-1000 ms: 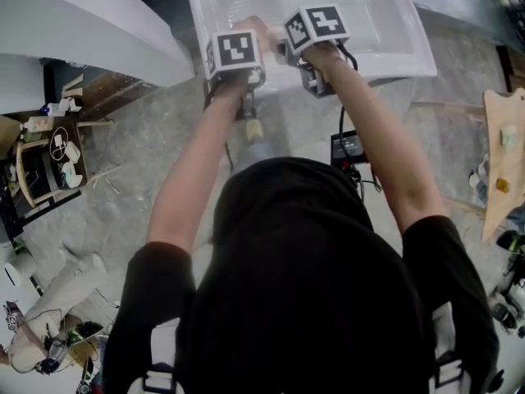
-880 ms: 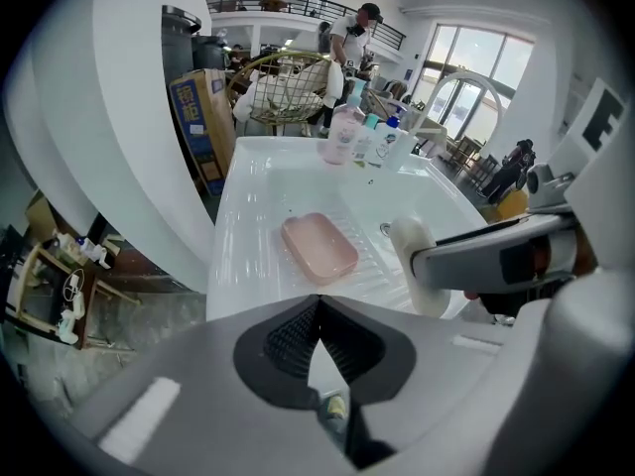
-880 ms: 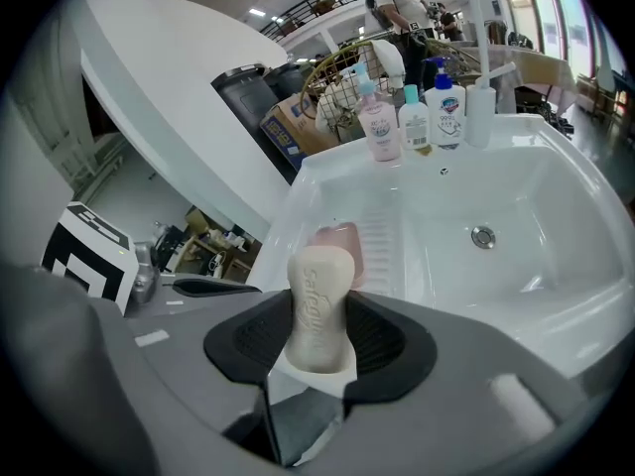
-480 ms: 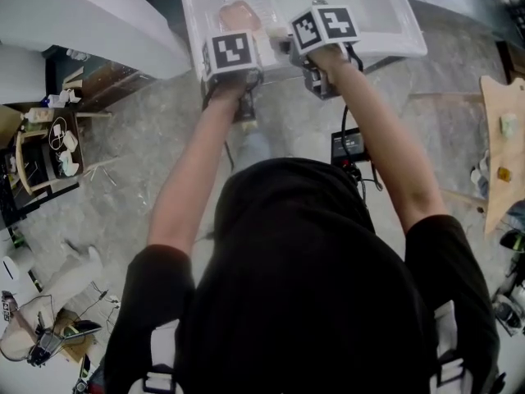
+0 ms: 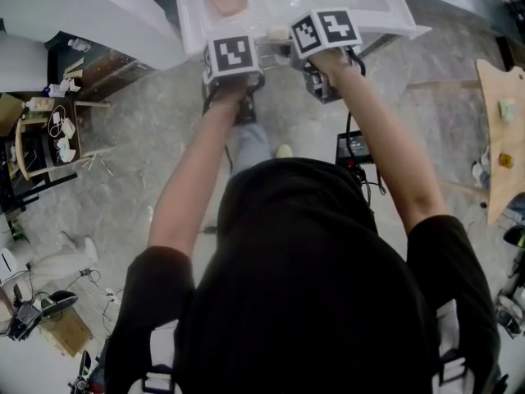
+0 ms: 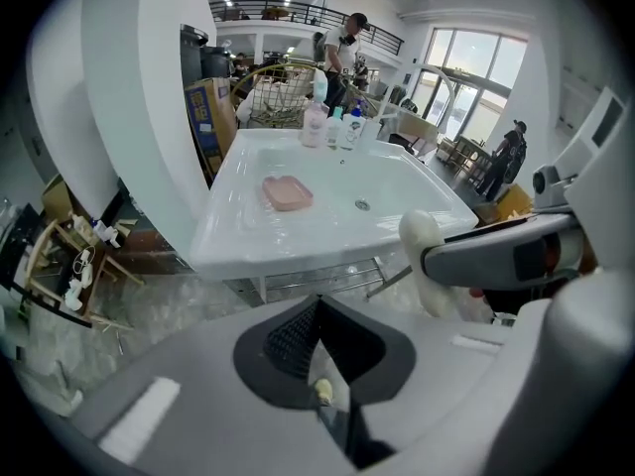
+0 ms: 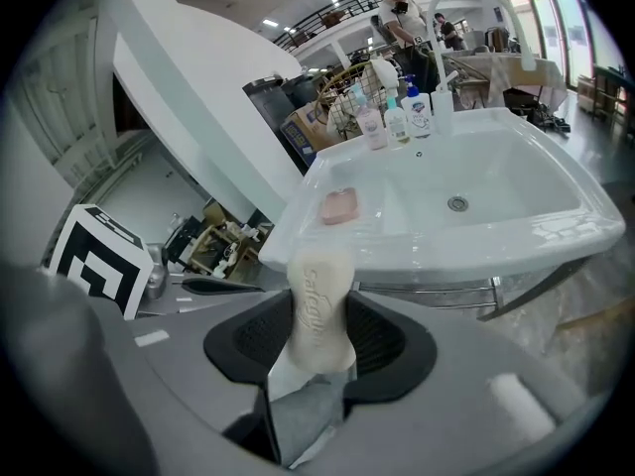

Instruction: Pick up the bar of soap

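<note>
A cream bar of soap [image 7: 319, 300] with embossed lettering stands upright between the dark pads of my right gripper [image 7: 319, 340], which is shut on it. From the left gripper view the same soap [image 6: 425, 256] sticks out of the right gripper's jaws at the right. My left gripper [image 6: 316, 350] has its pads together with nothing in them. In the head view both marker cubes, the left [image 5: 232, 58] and the right [image 5: 324, 29], hover at the front edge of the white sink [image 5: 369, 15]. A pink soap dish [image 5: 228, 0] lies on the sink's left ledge.
Several bottles [image 7: 397, 117] and a faucet [image 7: 444, 38] stand at the sink's back, and the drain [image 7: 457, 203] is in the basin. A white curved tub [image 5: 90, 15] lies to the left, near a wooden rack [image 5: 41, 146]. A black box [image 5: 355, 148] sits on the floor. A person [image 7: 402, 8] stands far behind.
Both grippers have drawn back from over the basin to its front edge. The pink dish, hidden behind the left cube before, now shows fully.
</note>
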### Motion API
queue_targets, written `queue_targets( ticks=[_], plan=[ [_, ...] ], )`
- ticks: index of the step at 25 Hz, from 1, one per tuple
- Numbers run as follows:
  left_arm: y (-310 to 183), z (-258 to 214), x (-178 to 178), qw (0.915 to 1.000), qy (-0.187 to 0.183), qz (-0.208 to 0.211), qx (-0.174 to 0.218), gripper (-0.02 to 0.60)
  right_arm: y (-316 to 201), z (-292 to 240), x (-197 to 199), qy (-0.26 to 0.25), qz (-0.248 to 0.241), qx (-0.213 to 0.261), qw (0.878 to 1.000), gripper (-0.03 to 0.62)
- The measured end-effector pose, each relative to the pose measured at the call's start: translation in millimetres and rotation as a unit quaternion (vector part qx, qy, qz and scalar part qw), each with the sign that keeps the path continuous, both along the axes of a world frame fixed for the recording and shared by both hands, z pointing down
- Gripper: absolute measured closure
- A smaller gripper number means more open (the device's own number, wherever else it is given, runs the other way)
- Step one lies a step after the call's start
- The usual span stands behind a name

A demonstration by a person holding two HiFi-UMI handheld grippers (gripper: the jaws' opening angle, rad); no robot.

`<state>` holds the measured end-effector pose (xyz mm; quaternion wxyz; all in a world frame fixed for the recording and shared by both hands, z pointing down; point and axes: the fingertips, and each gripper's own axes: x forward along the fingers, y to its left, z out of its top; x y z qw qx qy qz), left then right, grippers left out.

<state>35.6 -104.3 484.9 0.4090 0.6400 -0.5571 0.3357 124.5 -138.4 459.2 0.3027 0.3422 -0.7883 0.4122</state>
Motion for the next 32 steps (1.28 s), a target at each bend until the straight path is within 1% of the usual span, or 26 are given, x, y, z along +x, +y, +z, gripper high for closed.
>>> queue_targets(
  ticks=[2, 3, 10, 12, 15, 19, 24, 29, 32],
  plan=[
    [17.4, 3.6, 7.9, 0.9999, 0.000, 0.000, -0.016, 0.583, 13.4, 2.2, 6.8, 0.000, -0.001, -0.001, 1.000, 0.404],
    [21.9, 5.9, 10.3, 0.9999, 0.000, -0.002, -0.016, 0.583, 18.9, 3.4, 9.9, 0.000, -0.002, -0.001, 1.000, 0.404],
    [39.3, 1.0, 13.2, 0.9999, -0.008, -0.006, 0.011, 0.583, 47.6, 6.0, 13.8, -0.004, -0.014, -0.004, 1.000, 0.404],
    [44.1, 1.1, 12.3, 0.9999, -0.010, -0.008, 0.010, 0.583, 52.7, 7.4, 13.3, -0.004, -0.017, -0.004, 1.000, 0.404],
    [47.8, -0.2, 11.3, 0.9998, -0.015, -0.011, 0.011, 0.583, 57.3, 8.4, 13.5, -0.006, -0.019, -0.003, 1.000, 0.404],
    [49.7, -0.7, 13.8, 0.9998, -0.011, -0.005, 0.014, 0.583, 62.0, 5.8, 13.0, -0.010, -0.015, -0.001, 1.000, 0.404],
    [57.7, -1.6, 15.3, 0.9999, -0.010, -0.005, -0.002, 0.583, 62.2, 2.7, 15.1, -0.010, -0.012, 0.000, 1.000, 0.404],
    [58.7, -3.3, 7.0, 0.9999, -0.005, -0.006, 0.008, 0.583, 65.2, 3.4, 5.8, -0.012, -0.006, 0.001, 1.000, 0.404],
    [65.8, 1.8, 2.5, 0.9999, -0.001, -0.010, -0.007, 0.583, 68.6, 5.8, 0.0, -0.007, -0.009, -0.001, 1.000, 0.404]
  ],
)
